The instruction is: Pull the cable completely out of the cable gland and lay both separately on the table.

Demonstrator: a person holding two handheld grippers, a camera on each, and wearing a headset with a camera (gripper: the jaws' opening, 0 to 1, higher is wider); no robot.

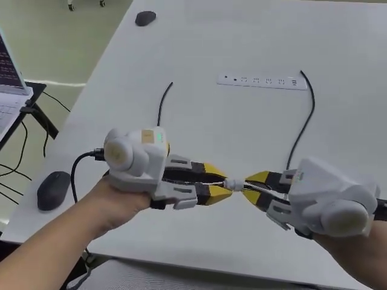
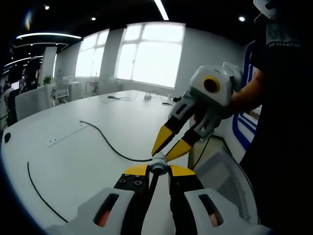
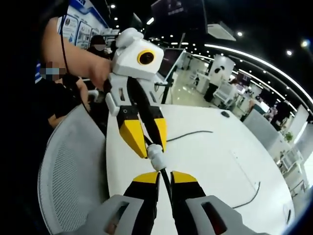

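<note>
Clamping the cable gland (image 1: 232,183) in closed left gripper (image 1: 226,183) fingers, pinching the cable (image 3: 165,178) in closed right gripper (image 1: 250,187) fingers, above the bench (image 1: 242,121).

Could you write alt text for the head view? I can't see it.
Two handheld grippers meet tip to tip above a white table: the left gripper pinches a small cable gland, the right gripper grips the cable leaving it.

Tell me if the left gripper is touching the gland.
Touching. The left gripper view shows the gland pinched between the yellow tips of the left gripper.
</note>
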